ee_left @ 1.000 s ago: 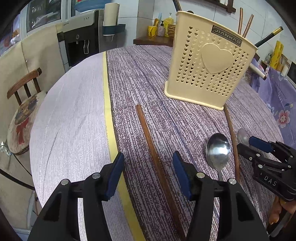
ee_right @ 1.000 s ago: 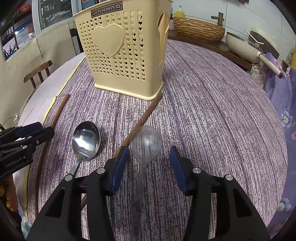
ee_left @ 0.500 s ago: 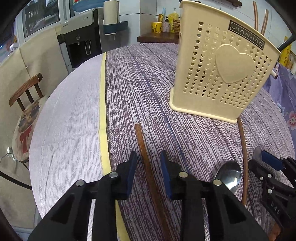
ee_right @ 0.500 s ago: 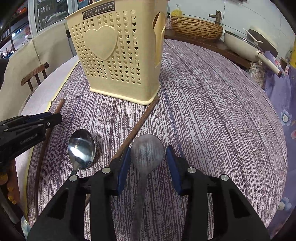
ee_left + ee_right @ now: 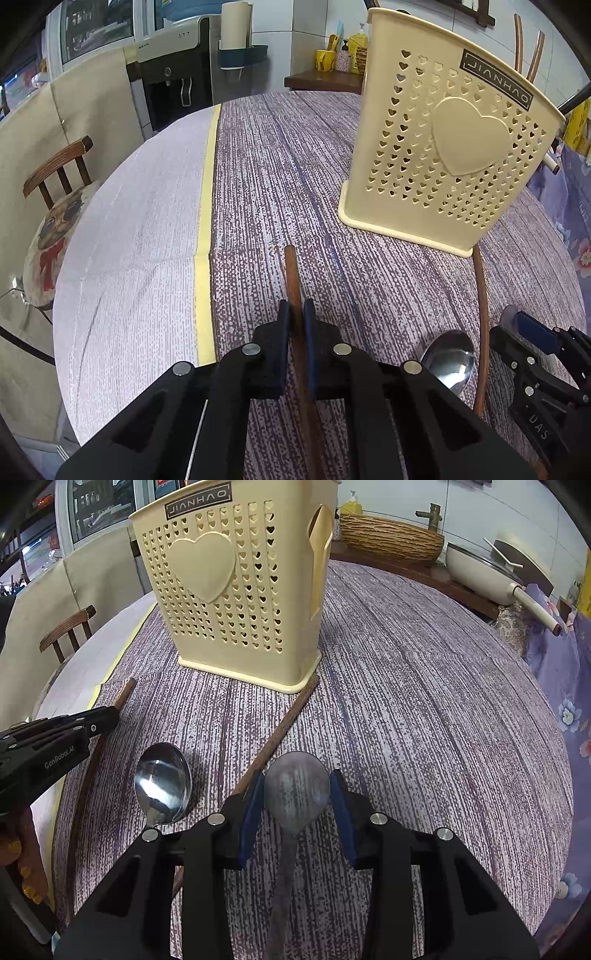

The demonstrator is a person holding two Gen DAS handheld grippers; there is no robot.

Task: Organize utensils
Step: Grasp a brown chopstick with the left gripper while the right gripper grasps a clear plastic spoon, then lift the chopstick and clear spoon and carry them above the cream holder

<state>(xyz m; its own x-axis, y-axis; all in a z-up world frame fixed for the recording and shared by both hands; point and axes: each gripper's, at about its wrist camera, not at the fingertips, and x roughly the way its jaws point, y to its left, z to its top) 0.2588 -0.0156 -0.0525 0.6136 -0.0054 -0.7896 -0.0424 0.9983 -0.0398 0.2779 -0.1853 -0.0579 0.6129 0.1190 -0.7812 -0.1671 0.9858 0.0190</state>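
Nothing is sorted yet: left hand-held gripper (image 5: 295, 325) pinches one chopstick (image 5: 290, 273), right hand-held gripper (image 5: 297, 794) clasps the dull spoon (image 5: 296, 794), both still on the surface (image 5: 140, 240) before the holder (image 5: 443, 147).

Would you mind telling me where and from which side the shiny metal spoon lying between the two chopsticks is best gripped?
Grip the shiny spoon at its neck, just behind the bowl, coming down from above with the jaws across the handle. The bowl is wide and rounded, the handle narrow and flat on the tablecloth, and the chopstick beside it leaves little room.
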